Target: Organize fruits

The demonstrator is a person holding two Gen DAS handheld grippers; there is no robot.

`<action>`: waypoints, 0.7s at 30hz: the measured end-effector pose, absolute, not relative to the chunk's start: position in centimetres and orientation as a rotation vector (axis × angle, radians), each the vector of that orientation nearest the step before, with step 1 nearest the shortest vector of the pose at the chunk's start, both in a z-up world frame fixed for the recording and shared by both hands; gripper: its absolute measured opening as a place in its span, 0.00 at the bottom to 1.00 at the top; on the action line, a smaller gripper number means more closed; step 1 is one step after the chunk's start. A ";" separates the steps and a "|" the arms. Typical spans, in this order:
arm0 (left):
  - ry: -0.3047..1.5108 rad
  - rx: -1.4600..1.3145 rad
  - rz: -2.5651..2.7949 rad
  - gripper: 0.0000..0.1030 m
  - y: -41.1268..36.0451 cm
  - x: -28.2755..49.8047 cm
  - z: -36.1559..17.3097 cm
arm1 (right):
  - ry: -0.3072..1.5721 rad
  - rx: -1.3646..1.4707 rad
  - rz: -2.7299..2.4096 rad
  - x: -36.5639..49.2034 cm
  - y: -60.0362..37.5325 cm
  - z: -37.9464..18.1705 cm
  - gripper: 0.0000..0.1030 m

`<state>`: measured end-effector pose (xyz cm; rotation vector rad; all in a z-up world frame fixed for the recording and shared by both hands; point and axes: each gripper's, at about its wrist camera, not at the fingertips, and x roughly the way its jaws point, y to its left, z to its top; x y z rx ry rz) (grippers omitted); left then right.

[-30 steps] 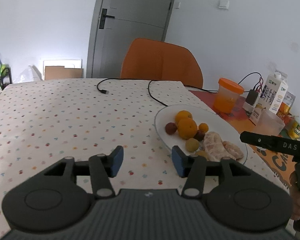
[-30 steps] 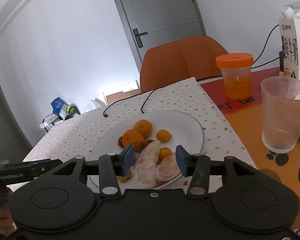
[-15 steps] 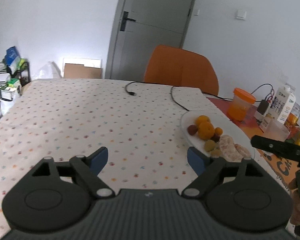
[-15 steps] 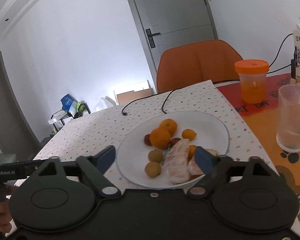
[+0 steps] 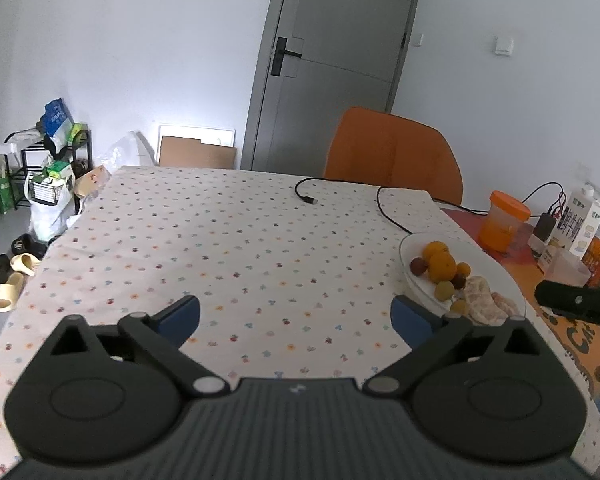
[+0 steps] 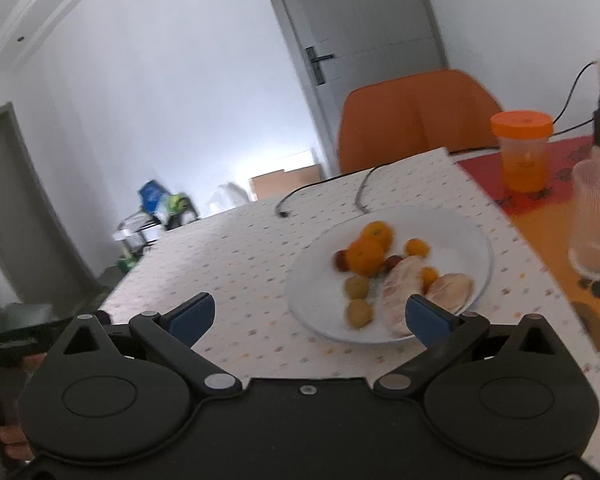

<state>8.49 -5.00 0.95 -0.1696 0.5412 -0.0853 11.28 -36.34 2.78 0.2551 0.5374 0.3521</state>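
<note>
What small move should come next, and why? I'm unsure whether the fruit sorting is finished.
Probably rest. Both the left gripper and the right gripper have just been opening, nothing between the jaws, and all fruit lies on the white plate.

Fruit (image 6: 366,256) on plate (image 6: 476,240), on table (image 5: 220,240); chair (image 5: 392,160) behind; jar (image 6: 522,152) and glass (image 6: 596,220) right.

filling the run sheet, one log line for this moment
left gripper: jaws just opened, empty | right gripper: same | fruit on plate
</note>
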 end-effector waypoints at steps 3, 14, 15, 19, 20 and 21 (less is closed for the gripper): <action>0.539 -0.152 -0.079 1.00 -4.8 7.9 1.2 | 0.532 0.259 0.367 10.8 -36.2 3.4 1.00; 0.548 -0.153 -0.042 1.00 -3.3 6.1 1.9 | 0.529 0.177 0.330 9.0 -35.4 4.4 1.00; 0.548 -0.157 -0.040 1.00 -3.2 5.9 2.0 | 0.530 0.175 0.329 8.8 -35.4 4.5 1.00; 0.553 -0.154 -0.034 1.00 -3.0 5.2 2.3 | 0.534 0.182 0.323 8.0 -35.4 4.8 1.00; 0.553 -0.141 -0.038 1.00 -3.1 5.0 2.3 | 0.535 0.181 0.323 7.8 -35.4 4.9 1.00; 0.557 -0.130 -0.039 1.00 -3.1 4.8 2.2 | 0.535 0.181 0.323 7.6 -35.3 5.0 1.00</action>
